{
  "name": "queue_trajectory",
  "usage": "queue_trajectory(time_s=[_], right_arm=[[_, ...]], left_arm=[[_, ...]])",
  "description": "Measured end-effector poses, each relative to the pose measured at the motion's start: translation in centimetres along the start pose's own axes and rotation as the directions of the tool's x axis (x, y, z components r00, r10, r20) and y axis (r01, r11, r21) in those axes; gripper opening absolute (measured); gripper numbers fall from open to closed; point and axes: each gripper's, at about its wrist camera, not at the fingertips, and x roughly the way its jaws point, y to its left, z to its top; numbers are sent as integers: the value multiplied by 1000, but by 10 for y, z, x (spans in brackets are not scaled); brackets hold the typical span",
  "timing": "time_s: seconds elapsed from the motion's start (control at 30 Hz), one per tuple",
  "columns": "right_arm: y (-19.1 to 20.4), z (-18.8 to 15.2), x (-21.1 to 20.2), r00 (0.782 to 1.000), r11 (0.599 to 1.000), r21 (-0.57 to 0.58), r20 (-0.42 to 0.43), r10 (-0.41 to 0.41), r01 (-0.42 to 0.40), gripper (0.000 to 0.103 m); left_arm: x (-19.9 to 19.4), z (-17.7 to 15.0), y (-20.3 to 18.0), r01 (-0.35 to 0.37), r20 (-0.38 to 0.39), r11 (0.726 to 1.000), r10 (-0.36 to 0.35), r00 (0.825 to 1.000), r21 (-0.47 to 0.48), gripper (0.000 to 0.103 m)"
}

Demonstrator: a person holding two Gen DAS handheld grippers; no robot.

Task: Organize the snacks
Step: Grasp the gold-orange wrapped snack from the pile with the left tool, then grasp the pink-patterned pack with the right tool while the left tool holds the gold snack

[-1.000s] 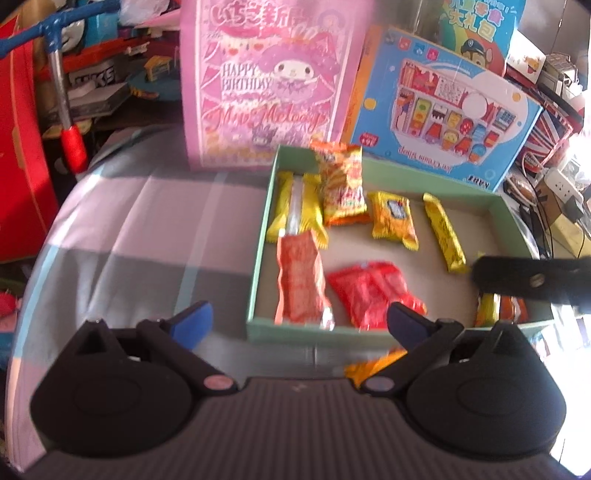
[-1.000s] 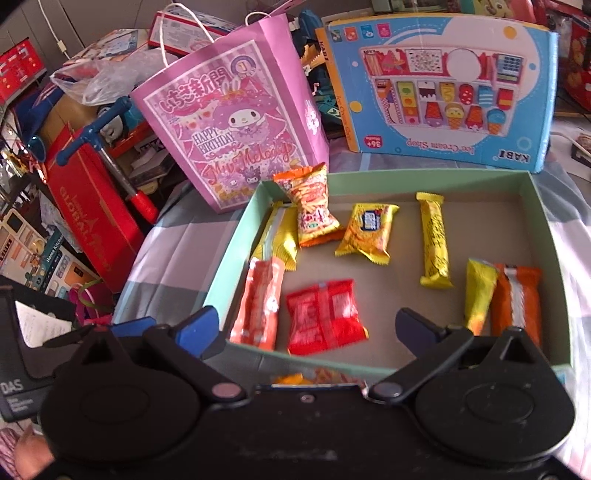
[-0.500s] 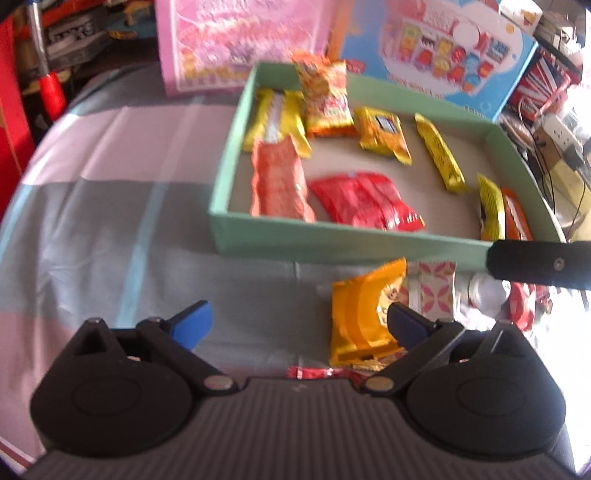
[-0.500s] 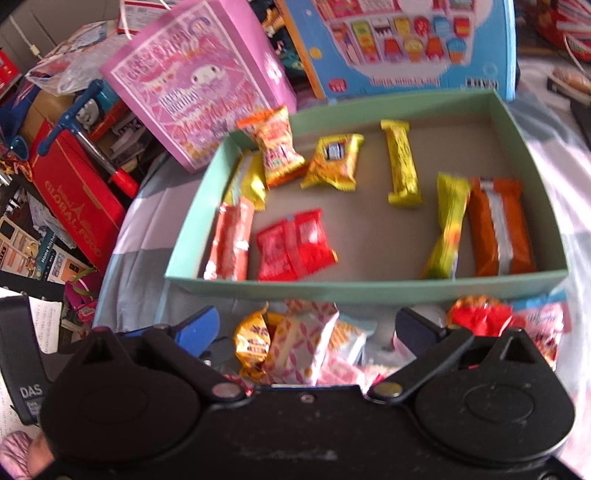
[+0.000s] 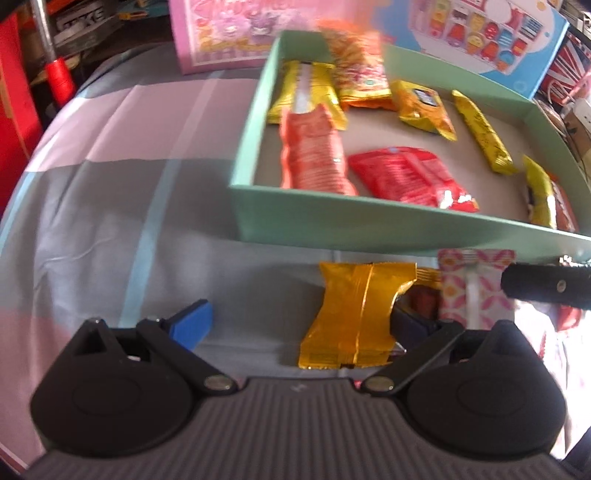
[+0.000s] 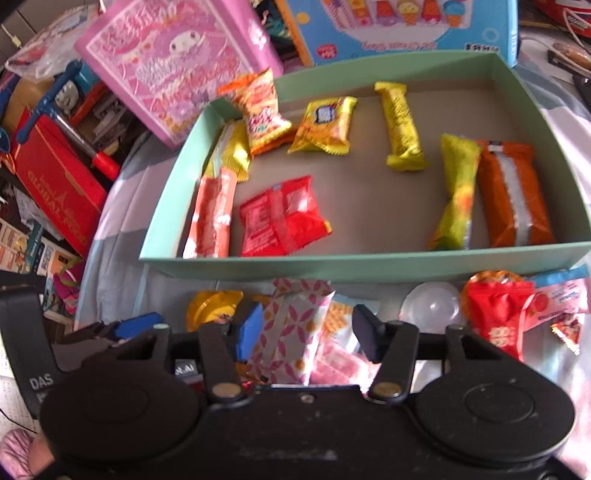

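A mint-green box (image 6: 369, 264) (image 5: 369, 225) holds several snack packets, among them a red one (image 6: 280, 218) and an orange one (image 6: 513, 192). Loose snacks lie on the cloth in front of its near wall. My right gripper (image 6: 308, 332) is low over them and its jaws are closing. A pink-patterned packet (image 6: 291, 332) (image 5: 472, 288) stands between its fingers, with the right pad still clear of it. My left gripper (image 5: 301, 326) is open. A gold packet (image 5: 354, 314) lies flat between its fingers, close to the right one.
A red packet (image 6: 495, 314), a clear plastic dome (image 6: 432, 306) and a pink wrapper (image 6: 561, 295) lie right of the right gripper. A pink gift bag (image 6: 177, 62) and a blue toy box (image 6: 406, 22) stand behind the green box. Grey and pink cloth (image 5: 110, 184) spreads to the left.
Both grippers have sunk from above the box to the loose snacks in front of it. The right gripper's jaws have narrowed around the pink-patterned packet.
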Motion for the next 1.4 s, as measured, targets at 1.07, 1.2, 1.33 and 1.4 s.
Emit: queue_trajectory(time_s=[1.07,1.2,1.33,1.4], right_arm=[[61,-19,25,999,984,-174,-29,36,-40,5],[66,-24,28,998,980,-191,-50,39,-48,51],[87,-31,36,999,961,-274,-41,27,-37,68],[99,-34,44,999,950,-310,-40,9,-21,68]], left_arm=[[-25,-14,44,87,76,995,-84,994,-43,32],[-33,-21,53,76,76,994,-71,995,-76,32],[-43,-23,65,70,92,992,-61,994,-101,32],[-46,-24,70,67,97,992,-57,994,-104,32]])
